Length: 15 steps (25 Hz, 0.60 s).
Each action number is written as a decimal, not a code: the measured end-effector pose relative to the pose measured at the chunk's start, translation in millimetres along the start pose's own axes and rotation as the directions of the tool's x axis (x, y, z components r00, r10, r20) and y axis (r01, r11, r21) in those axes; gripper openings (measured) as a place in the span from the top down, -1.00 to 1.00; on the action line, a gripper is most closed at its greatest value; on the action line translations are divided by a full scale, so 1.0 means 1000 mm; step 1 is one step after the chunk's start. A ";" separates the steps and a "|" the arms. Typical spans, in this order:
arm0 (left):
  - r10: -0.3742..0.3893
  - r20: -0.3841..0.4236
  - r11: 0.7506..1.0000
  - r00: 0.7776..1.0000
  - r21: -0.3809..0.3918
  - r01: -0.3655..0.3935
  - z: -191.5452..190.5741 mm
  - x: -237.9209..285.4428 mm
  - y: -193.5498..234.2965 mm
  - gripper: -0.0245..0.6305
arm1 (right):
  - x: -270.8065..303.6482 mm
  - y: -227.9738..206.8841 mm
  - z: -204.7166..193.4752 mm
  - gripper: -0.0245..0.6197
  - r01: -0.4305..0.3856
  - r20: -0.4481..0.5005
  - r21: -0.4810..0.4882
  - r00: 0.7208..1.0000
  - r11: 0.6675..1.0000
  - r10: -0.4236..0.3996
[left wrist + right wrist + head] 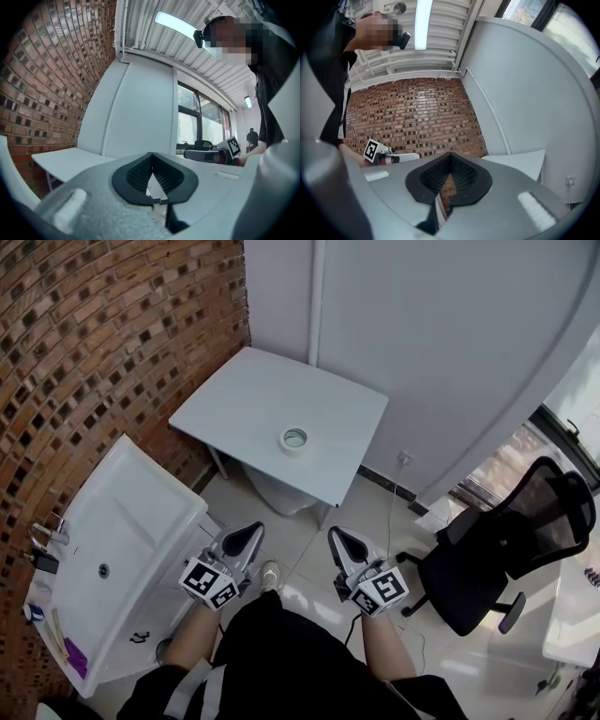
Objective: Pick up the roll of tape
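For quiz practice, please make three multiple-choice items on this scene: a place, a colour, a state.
1. Where does the roll of tape lie? A in the sink; B on the white table; C on the floor.
2. What colour is the office chair? A red; B black; C white.
3. How is the left gripper? A open; B shut on the tape; C shut, empty.
Answers: B, it lies on the tabletop; B, seat and back are black; C, its jaws meet with nothing between.
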<state>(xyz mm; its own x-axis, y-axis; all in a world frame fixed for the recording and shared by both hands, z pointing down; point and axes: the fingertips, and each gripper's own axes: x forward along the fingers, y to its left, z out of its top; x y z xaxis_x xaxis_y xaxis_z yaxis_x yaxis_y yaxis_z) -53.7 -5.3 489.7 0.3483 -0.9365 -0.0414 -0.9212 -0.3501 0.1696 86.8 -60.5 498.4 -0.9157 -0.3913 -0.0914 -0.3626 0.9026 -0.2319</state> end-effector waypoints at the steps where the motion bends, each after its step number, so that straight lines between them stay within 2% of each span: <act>1: -0.004 0.002 1.000 1.000 -0.007 0.005 -0.003 0.004 0.006 0.92 | 0.005 -0.003 0.001 0.91 0.010 0.007 -0.001 1.000 1.000 -0.010; 4: -0.044 0.002 0.999 0.999 -0.019 0.044 -0.007 0.024 0.015 0.92 | 0.019 -0.015 0.004 0.91 0.031 0.005 -0.008 1.000 0.999 -0.031; 8: -0.096 0.022 0.995 0.995 -0.001 0.096 0.007 0.052 0.038 0.92 | 0.043 -0.033 0.015 0.91 0.047 -0.007 -0.050 0.999 0.998 -0.048; 10: -0.097 0.035 0.995 0.995 0.010 0.096 0.012 0.064 0.057 0.92 | 0.056 -0.044 0.022 0.91 0.067 0.000 -0.060 0.998 0.996 -0.067; 13: -0.055 0.066 0.998 0.996 0.041 0.052 0.025 0.082 0.085 0.92 | 0.074 -0.063 0.035 0.91 0.095 0.021 -0.040 0.995 0.995 -0.094; 15: -0.056 0.071 0.998 0.996 0.034 0.054 0.031 0.093 0.099 0.92 | 0.087 -0.076 0.044 0.91 0.110 0.033 -0.035 0.994 0.993 -0.109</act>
<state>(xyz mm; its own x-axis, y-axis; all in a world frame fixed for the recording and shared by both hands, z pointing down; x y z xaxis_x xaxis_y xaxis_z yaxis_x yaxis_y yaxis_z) -118.4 -127.9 472.3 0.3866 -0.9143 -0.1203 -0.9064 -0.4008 0.1332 42.1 -171.0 465.6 -0.8647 -0.4928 -0.0971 -0.4668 0.8598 -0.2069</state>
